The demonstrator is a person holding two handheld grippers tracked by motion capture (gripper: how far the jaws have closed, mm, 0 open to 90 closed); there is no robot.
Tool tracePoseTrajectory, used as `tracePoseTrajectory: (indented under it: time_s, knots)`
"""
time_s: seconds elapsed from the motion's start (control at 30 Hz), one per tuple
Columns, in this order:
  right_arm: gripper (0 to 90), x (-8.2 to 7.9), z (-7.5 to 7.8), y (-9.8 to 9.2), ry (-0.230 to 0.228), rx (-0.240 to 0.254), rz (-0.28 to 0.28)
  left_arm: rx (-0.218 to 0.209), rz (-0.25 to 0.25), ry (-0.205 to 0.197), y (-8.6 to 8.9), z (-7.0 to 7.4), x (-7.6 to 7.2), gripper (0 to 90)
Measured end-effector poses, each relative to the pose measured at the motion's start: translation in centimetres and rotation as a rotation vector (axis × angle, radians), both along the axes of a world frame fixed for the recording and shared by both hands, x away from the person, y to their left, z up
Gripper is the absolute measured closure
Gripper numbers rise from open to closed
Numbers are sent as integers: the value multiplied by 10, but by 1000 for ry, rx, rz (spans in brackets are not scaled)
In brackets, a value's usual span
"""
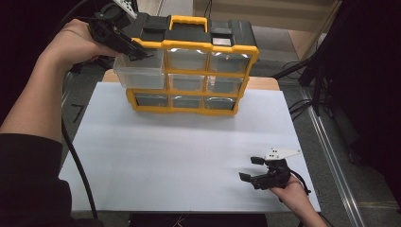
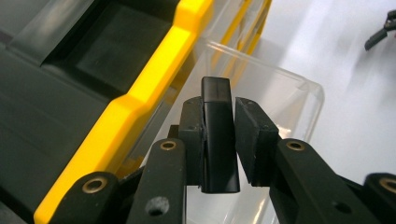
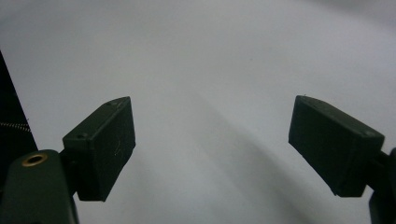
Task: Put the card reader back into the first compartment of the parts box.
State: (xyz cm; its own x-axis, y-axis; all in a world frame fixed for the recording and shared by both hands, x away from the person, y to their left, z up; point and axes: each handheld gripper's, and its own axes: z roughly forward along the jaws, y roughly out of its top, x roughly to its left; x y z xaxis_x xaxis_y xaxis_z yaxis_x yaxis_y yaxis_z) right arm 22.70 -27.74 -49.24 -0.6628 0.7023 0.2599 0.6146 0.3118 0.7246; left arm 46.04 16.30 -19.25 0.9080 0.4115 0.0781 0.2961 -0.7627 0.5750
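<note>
At far left, my left gripper [image 1: 137,52] is raised at the top-left corner of a yellow-and-black drawer organizer [image 1: 189,66], which stands at the far edge of the white table [image 1: 179,156]. Its jaws are clenched on a small black block [image 2: 218,140], held upright between them. Directly below sits a clear drawer [image 1: 139,71], pulled out from the organizer's top-left slot toward me. Moving right across bare tabletop, my right gripper [image 1: 253,168] rests low near the front-right corner, well apart from the organizer, jaws spread wide and grasping nothing.
</note>
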Motion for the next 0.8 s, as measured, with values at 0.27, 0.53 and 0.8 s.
tracePoseTrajectory:
  time_s: [0.27,0.53,0.8]
  knots:
    - [130,0,0,0,-3,0,-1,-91,45,66,5,11,-4,531]
    - [130,1,1,-1,9,28,-11,-155,10,102,8,11,-28,348]
    - [130,2,1,1,18,24,-10,-153,0,78,2,4,-53,348]
